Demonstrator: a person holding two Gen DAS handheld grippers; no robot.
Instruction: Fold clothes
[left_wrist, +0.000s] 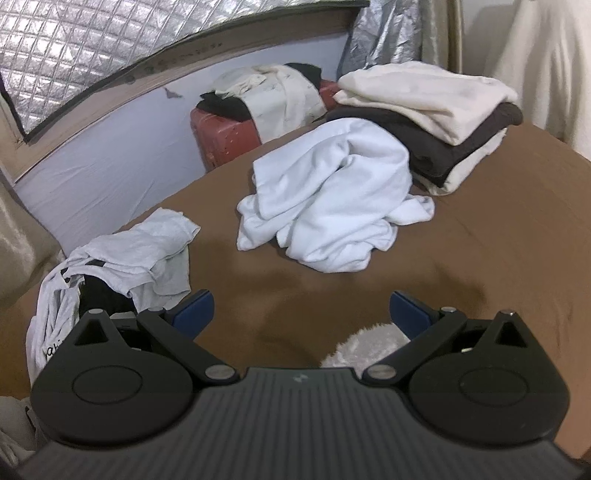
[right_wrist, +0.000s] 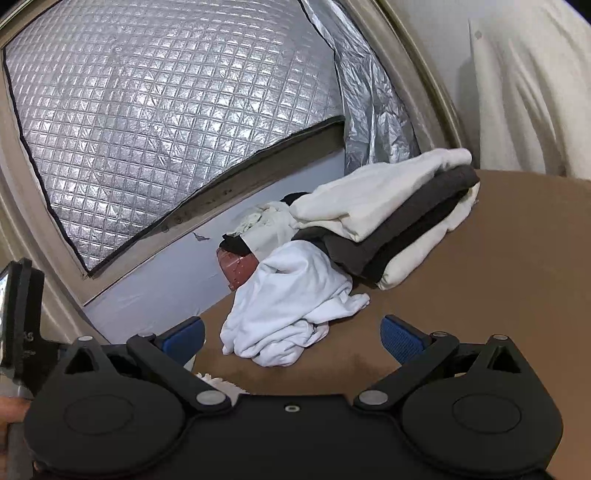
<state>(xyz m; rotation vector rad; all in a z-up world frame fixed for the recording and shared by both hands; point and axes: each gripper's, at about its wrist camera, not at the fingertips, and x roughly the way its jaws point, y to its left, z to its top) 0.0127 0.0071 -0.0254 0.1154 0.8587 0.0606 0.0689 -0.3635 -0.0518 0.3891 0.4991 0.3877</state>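
Note:
A crumpled white garment (left_wrist: 332, 199) (right_wrist: 291, 310) lies in a heap on the brown bed cover (left_wrist: 498, 258) (right_wrist: 517, 277). Behind it sits a folded stack (left_wrist: 436, 118) (right_wrist: 391, 229) of cream, dark brown and cream pieces. A rumpled light grey shirt (left_wrist: 122, 266) with black inside lies at the left edge of the bed. My left gripper (left_wrist: 301, 314) is open above bare cover, short of the white heap, holding nothing. My right gripper (right_wrist: 291, 339) is open too, its blue pads (right_wrist: 400, 341) straddling the near side of the white heap without touching it.
A red suitcase (left_wrist: 225, 140) (right_wrist: 238, 269) draped with cream and black clothes stands beyond the bed by the pale wall. A quilted silver sheet (right_wrist: 166, 129) covers the window. A fluffy white patch (left_wrist: 365, 347) shows below the left gripper. Cream curtain (right_wrist: 528, 92) hangs at right.

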